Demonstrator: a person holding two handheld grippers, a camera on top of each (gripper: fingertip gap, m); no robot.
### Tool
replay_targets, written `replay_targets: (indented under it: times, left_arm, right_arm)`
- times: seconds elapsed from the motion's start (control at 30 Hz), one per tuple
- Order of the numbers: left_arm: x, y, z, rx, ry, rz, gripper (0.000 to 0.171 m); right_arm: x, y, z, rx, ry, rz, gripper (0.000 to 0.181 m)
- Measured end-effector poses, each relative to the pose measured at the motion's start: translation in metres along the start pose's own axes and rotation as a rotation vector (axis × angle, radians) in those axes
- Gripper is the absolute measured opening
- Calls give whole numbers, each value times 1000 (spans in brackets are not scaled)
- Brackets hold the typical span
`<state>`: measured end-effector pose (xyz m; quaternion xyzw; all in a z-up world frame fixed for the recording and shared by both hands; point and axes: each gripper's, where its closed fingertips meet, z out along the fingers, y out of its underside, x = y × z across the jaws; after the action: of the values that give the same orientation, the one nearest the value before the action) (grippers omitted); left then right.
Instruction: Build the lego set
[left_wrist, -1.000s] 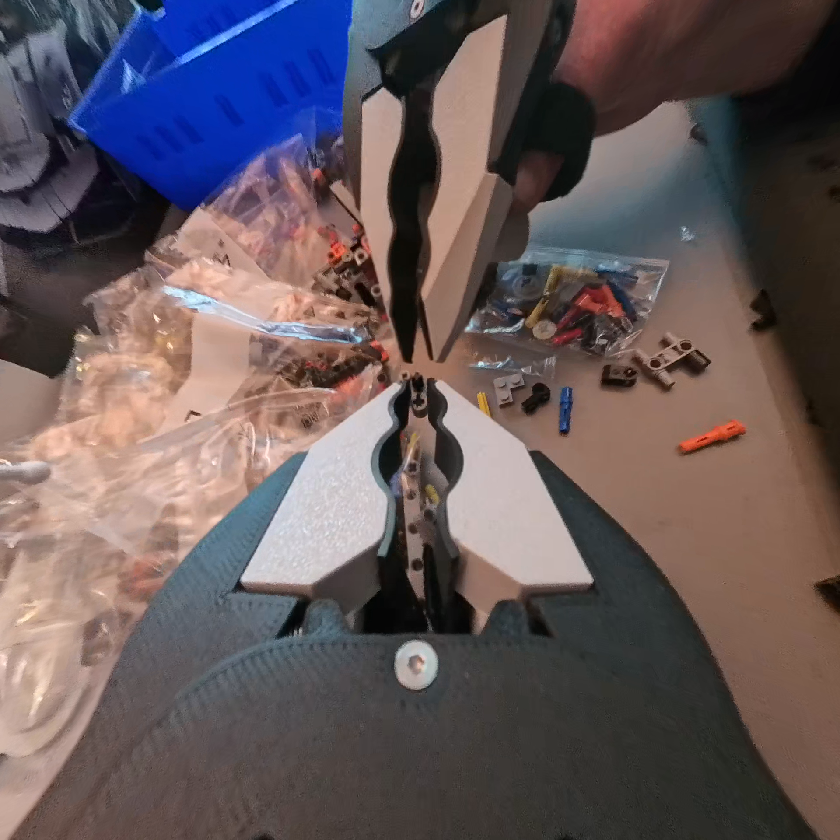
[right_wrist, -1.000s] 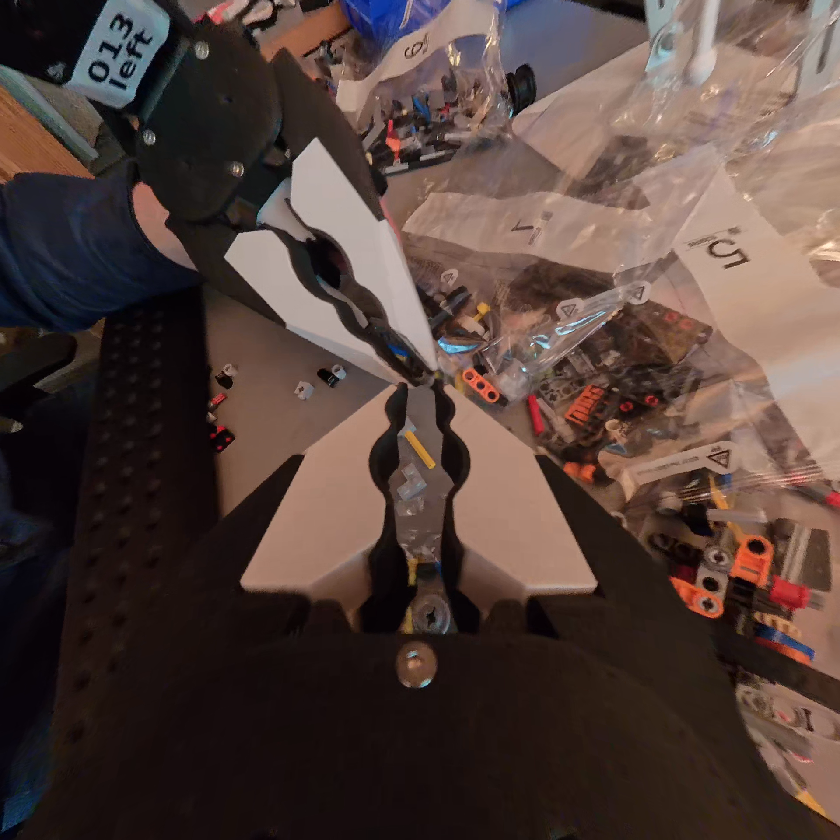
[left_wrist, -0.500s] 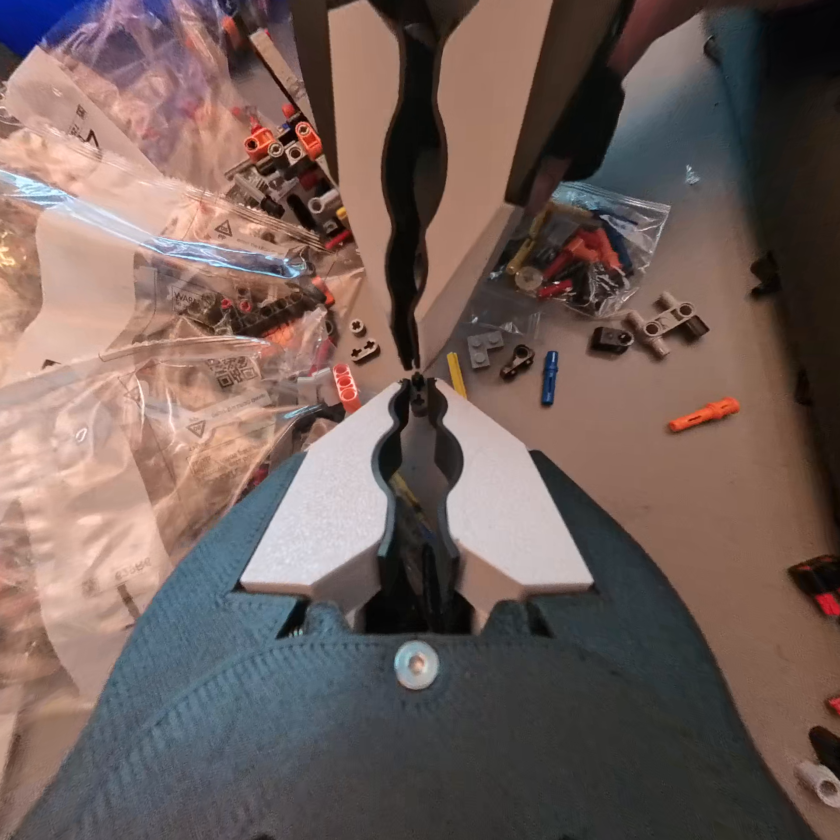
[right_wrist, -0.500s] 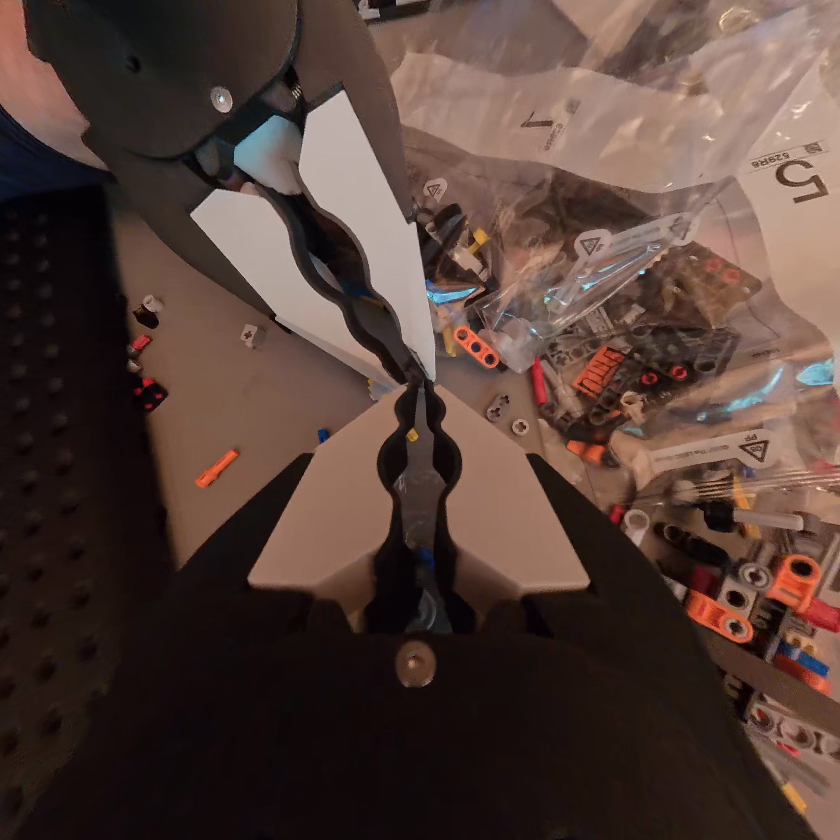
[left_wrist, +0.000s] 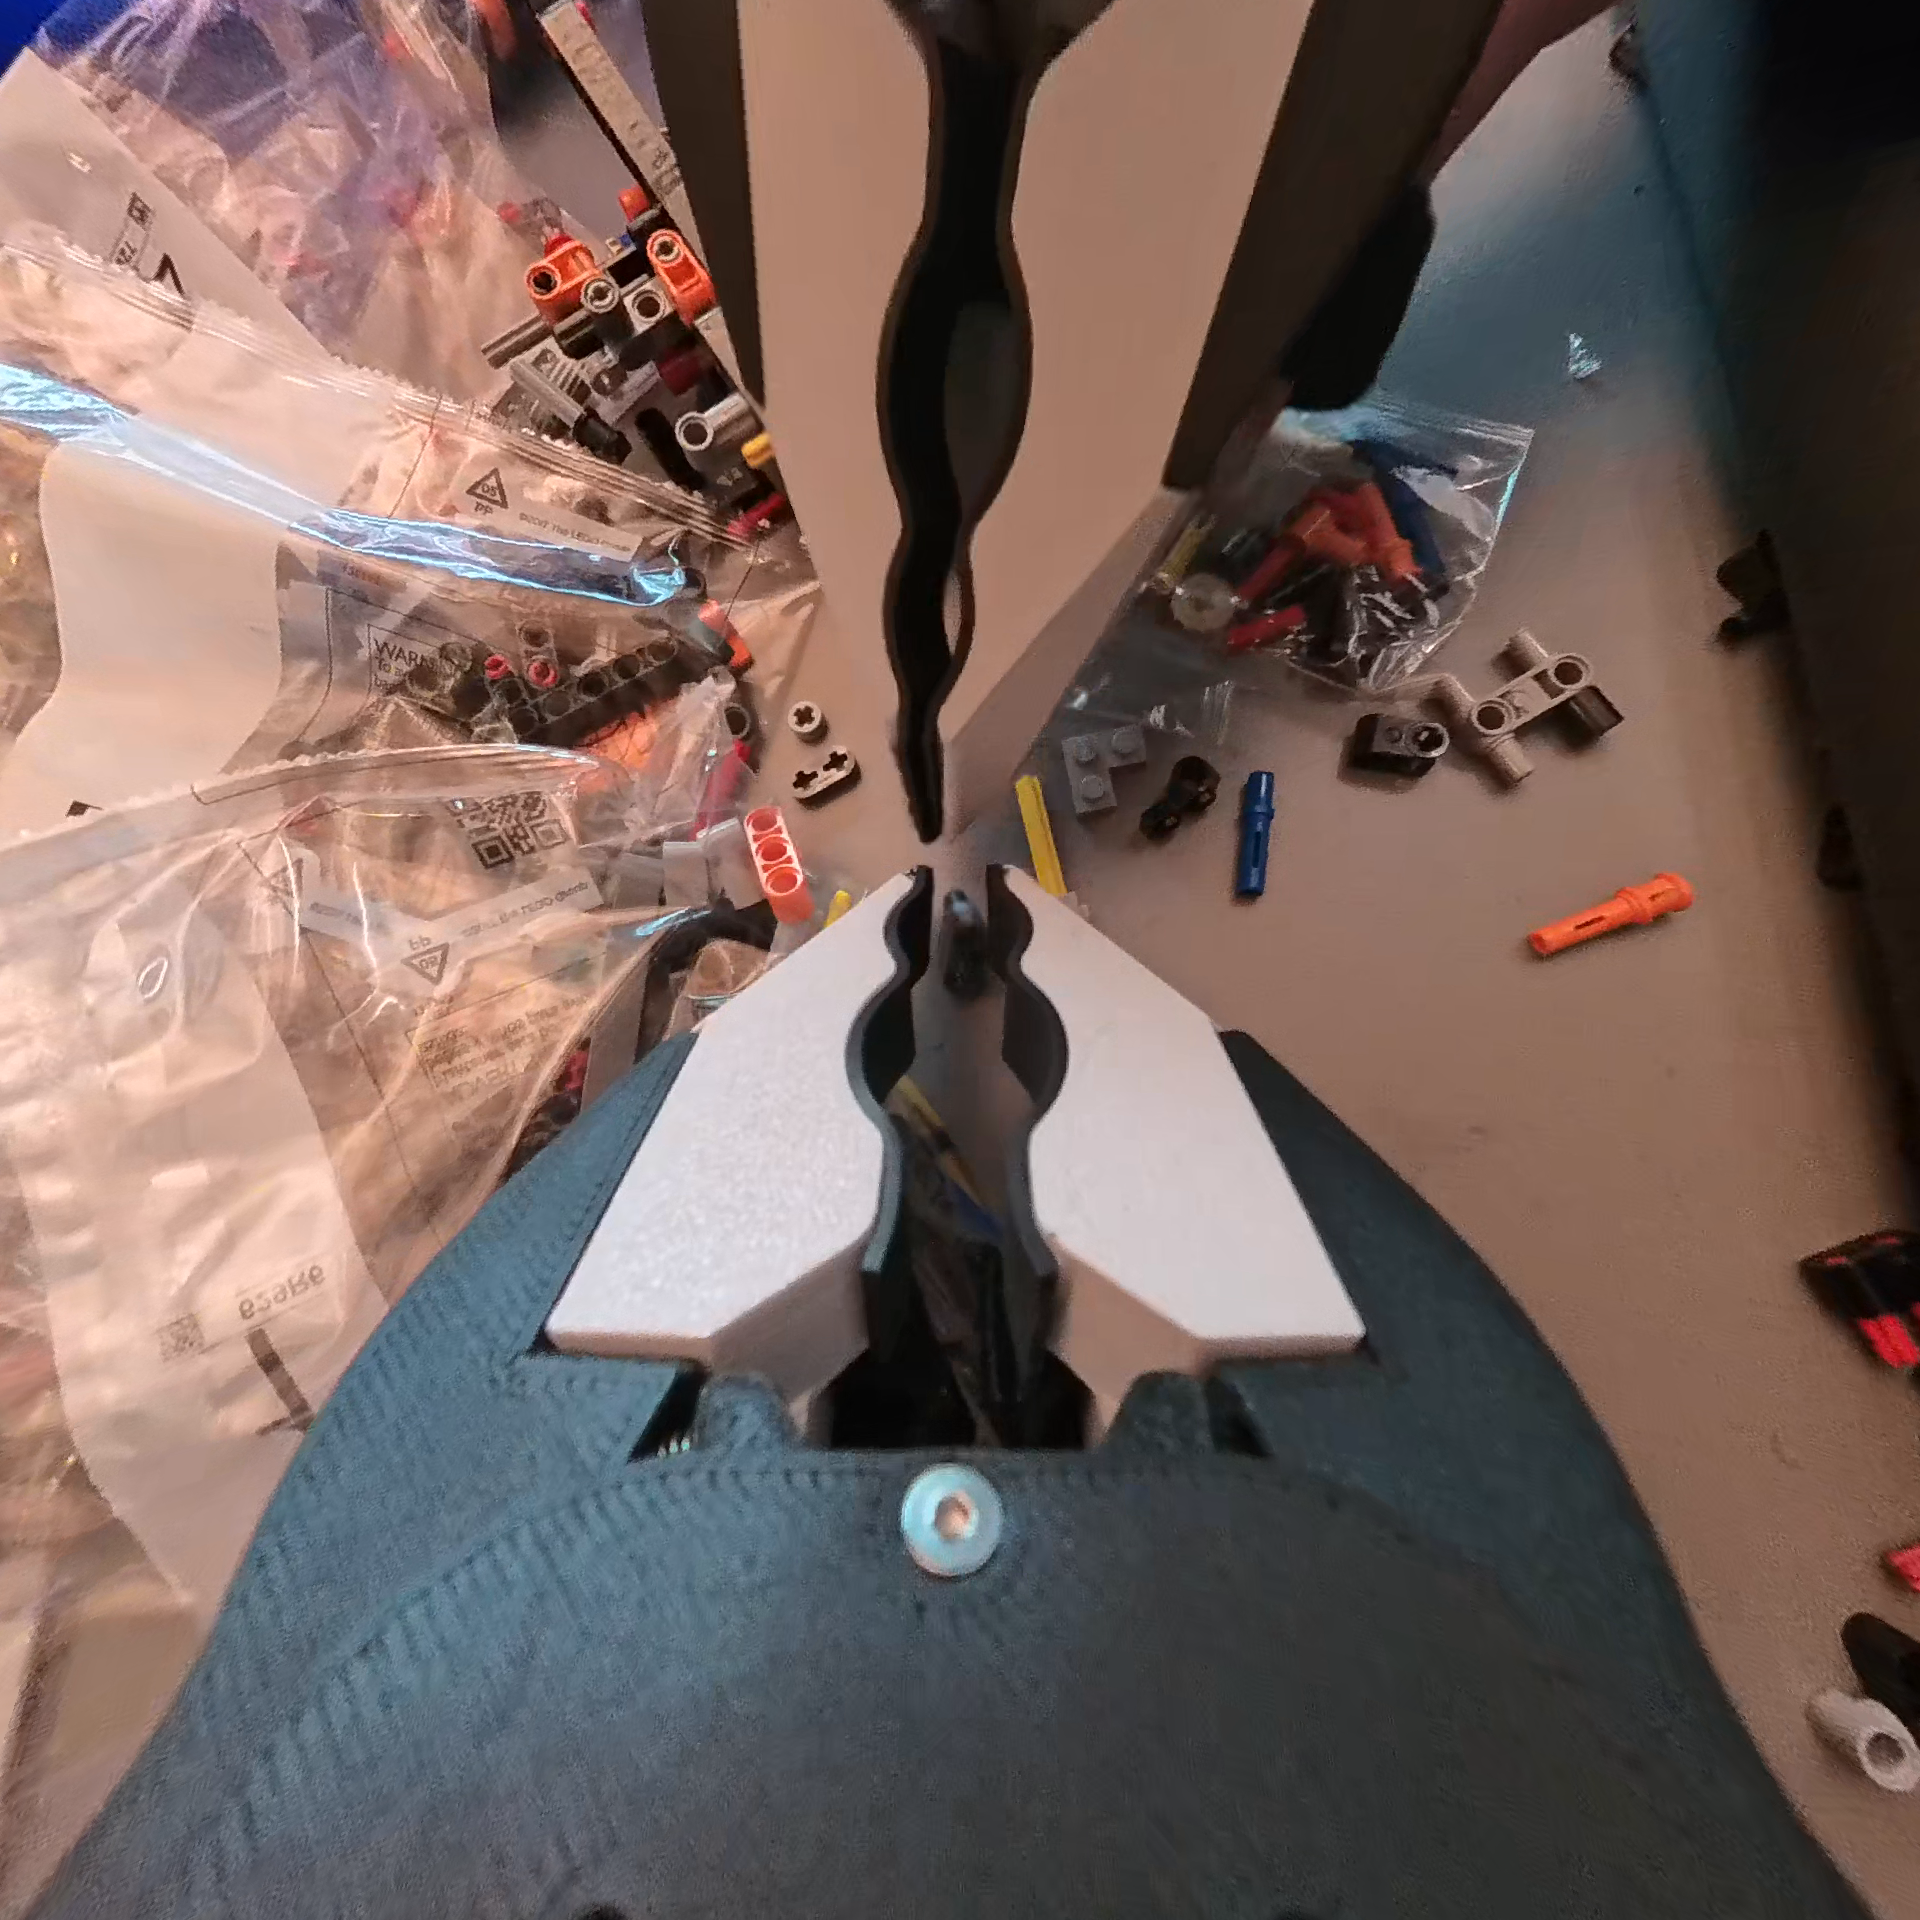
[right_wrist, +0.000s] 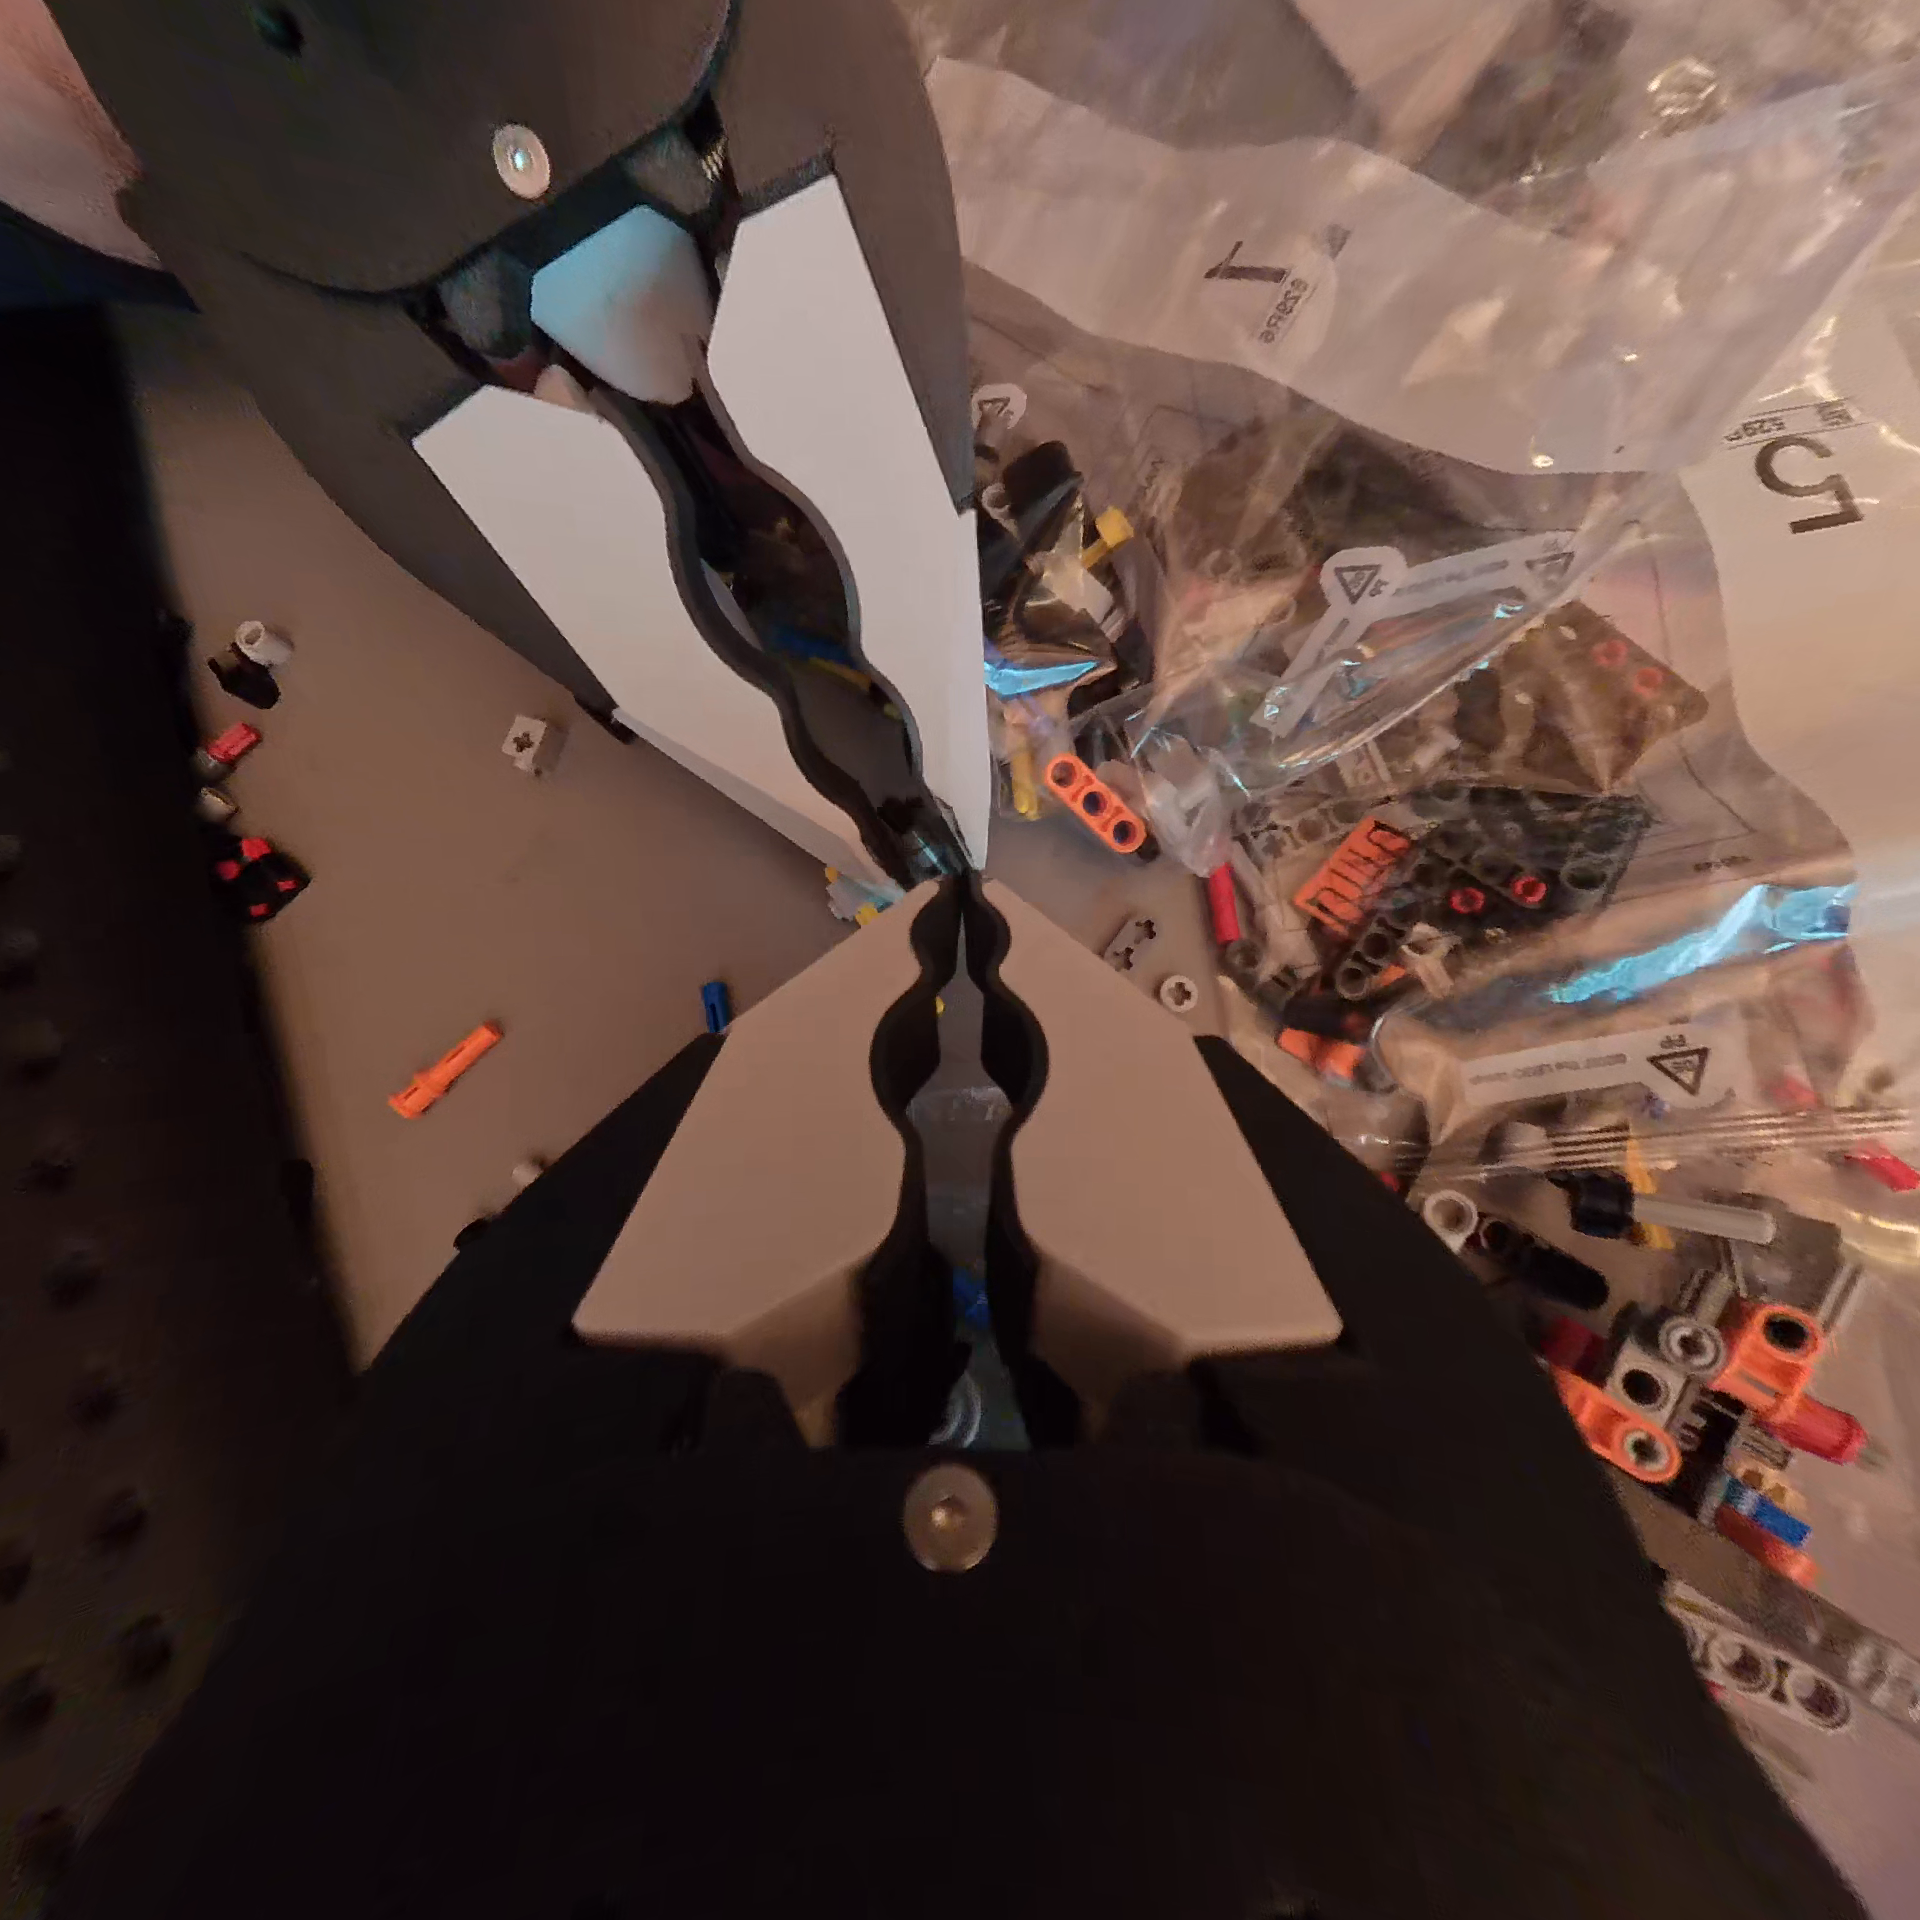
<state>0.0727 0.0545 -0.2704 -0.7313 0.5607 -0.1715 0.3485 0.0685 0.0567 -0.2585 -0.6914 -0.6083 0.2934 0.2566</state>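
Left tool (left_wrist: 958, 883) slightly parted, right tool (right_wrist: 961, 883) closed, their tips nearly touching.

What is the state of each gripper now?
Left gripper: jaws slightly open, small black piece between them.
Right gripper: jaws shut; whether holding anything cannot be told.

Dim, warm, orange-tinted throughout. Bright white and blue glare on the clear bags (left_wrist: 343, 582) at left of the left wrist view, and again at right of the right wrist view. Deep shadow down the left edge of the right wrist view. Strong wide-angle bending toward every edge. Soft motion blur on the far tool (left_wrist: 930, 831) at upper centre.
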Motion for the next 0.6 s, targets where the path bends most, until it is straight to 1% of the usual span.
replay_targets:
  times: [0.13,0.2,0.3,0.43,0.53,0.6]
  left_arm:
    - [1,0,-2,4,15,-13,14]
    - [-2,0,-9,1,6,-14,17]
    - [-8,-2,-24,26,-22,-16,21]
    - [-12,0,-36,33,-21,-27,20]
    - [-7,5,-36,13,2,-3,19]
    - [-2,5,-35,3,11,20,19]
  right_arm:
    - [0,4,0,-8,-17,11,0]
    - [1,4,-1,-5,-10,10,0]
    - [5,-1,-9,42,-5,19,0]
    - [9,-6,-21,99,-2,31,3]
    - [9,-6,-25,112,-15,20,4]
    - [2,-6,-25,111,-49,-11,5]
